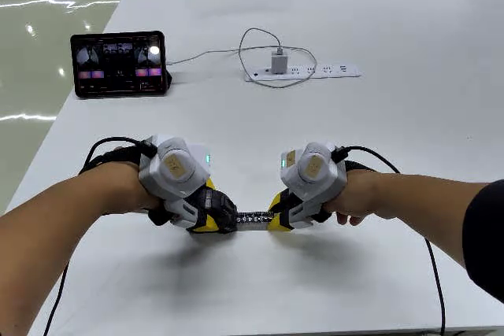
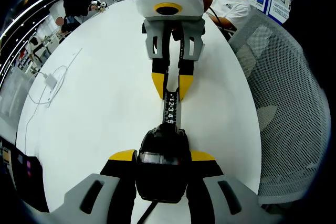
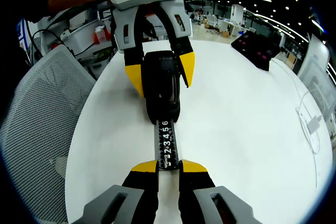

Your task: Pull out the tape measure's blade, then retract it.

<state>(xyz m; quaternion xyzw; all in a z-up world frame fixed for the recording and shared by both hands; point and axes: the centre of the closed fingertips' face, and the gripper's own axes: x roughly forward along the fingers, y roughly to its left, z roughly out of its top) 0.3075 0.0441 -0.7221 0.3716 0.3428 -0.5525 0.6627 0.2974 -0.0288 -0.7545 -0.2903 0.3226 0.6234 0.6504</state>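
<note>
The black tape measure case (image 1: pixel 218 212) rests on the white table, and my left gripper (image 1: pixel 206 214) is shut on it. The left gripper view has the case (image 2: pixel 163 163) between the yellow-tipped fingers (image 2: pixel 123 156). A short length of black blade with white numbers (image 1: pixel 254 217) runs out to my right gripper (image 1: pixel 278 216), which is shut on the blade's end. In the right gripper view the blade (image 3: pixel 166 148) leads from my right gripper (image 3: pixel 168 167) to the case (image 3: pixel 162 90). The left gripper view shows the blade (image 2: pixel 171 108) held by the right gripper (image 2: pixel 171 87).
A tablet (image 1: pixel 120 63) stands at the back left of the table (image 1: pixel 394 116). A white power strip (image 1: pixel 315 72) with a charger and looped cable (image 1: pixel 277 59) lies at the back centre. A mesh chair (image 2: pixel 294 103) stands beside the table. Black gripper cables trail off the near edge.
</note>
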